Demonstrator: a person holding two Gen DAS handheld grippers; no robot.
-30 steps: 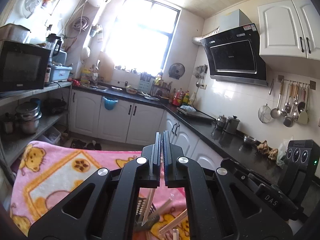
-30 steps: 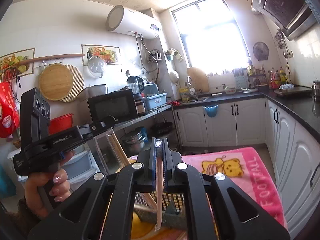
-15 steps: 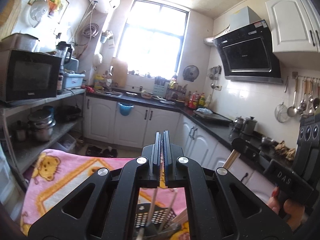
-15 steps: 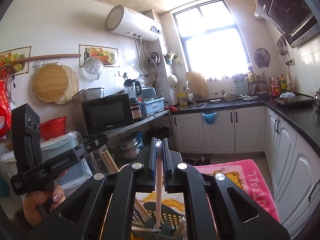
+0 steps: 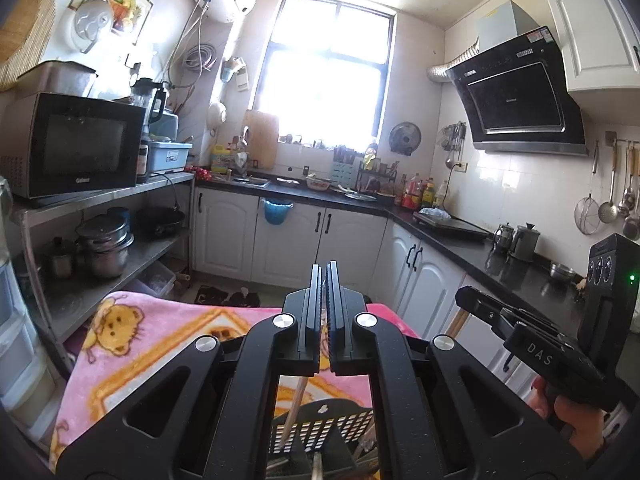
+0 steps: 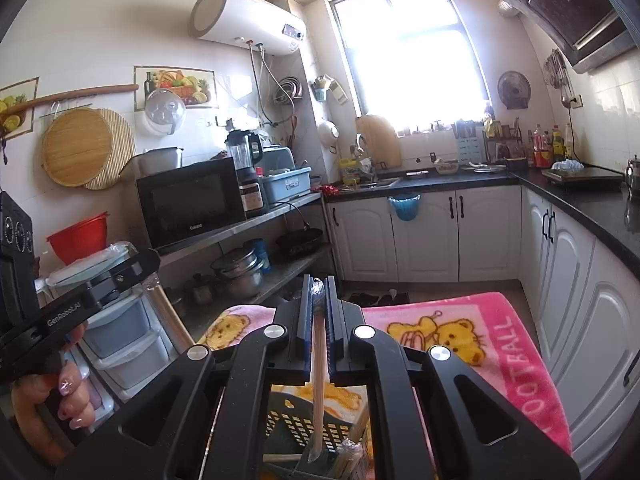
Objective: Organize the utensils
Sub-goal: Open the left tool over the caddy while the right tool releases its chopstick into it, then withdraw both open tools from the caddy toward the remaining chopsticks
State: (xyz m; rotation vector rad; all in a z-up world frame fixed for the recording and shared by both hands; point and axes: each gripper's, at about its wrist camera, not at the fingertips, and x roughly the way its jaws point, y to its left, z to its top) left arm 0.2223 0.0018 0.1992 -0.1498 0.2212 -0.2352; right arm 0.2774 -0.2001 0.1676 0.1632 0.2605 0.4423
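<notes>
Low in the centre frame, the right gripper clamps wrapped chopsticks, light, stiff, slippery, above the basket; left gripper jaws are closed around nothing visible.

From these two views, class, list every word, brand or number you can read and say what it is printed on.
"FOOTBALL": pink blanket.
"GenRoboLAI" (last letters unclear): left hand-held gripper, seen from the right wrist.
"DAS": right hand-held gripper, seen from the left wrist.
"Galanz", roughly: microwave, small.
Too small or blurred: hood logo and sticker, heater panel, bottle label.
</notes>
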